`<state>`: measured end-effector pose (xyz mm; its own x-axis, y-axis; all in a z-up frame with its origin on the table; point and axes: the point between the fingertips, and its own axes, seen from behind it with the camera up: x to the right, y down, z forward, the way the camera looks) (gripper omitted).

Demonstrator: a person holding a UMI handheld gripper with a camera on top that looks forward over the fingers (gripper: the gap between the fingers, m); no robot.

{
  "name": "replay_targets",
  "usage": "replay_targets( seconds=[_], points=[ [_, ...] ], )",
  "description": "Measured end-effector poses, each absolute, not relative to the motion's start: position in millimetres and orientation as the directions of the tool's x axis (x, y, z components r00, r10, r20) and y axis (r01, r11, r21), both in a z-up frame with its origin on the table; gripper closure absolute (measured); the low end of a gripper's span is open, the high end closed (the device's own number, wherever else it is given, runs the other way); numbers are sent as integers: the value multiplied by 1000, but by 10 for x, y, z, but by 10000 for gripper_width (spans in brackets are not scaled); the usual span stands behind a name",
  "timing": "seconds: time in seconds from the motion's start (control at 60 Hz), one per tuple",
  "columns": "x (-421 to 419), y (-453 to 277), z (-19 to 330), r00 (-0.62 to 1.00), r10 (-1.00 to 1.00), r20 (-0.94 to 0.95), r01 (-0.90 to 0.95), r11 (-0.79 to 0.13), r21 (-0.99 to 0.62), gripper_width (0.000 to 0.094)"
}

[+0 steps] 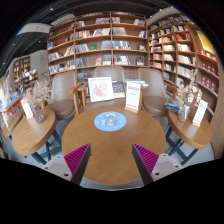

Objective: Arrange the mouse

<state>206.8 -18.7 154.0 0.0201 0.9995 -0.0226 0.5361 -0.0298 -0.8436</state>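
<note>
We're looking along the hand-held gripper point(110, 160), raised above the round wooden surface point(110, 150) and tipped slightly down toward it. Its two fingers stand well apart, pink pads point(76, 156) facing inward, nothing between them. The arm behind us is out of view. Just beyond the fingers, at twelve o'clock, lies a round blue mat point(110, 121) with a small pale thing on it; we can't tell whether that's the mouse. Past it stand two upright sign boards point(101, 89), their print unreadable. More tables point(30, 135) sit at nine and three o'clock, partly cut off. Farthest out, bookshelves point(100, 45) line the wall.
</note>
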Motion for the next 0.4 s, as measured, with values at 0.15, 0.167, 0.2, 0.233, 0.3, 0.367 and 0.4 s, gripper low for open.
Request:
replay_targets(
  seconds=[0.15,0.167,0.2,0.233,0.3,0.367,0.4],
  points=[
    [2528,-165,1606,7,1000,9,522,4,-853,81],
    [2566,-172,1602,3,1000,5,525,3,-851,82],
    [2643,-195,1601,-4,1000,-2,529,1,-849,83],
    [2698,-209,1625,-12,1000,-8,523,0,-852,85],
    [2781,-235,1673,-24,1000,-18,511,-4,-859,87],
    [2837,-219,1694,-17,1000,-16,504,-5,-864,85],
    [2867,-196,1708,-12,1000,-17,500,-8,-866,87]
  ],
)
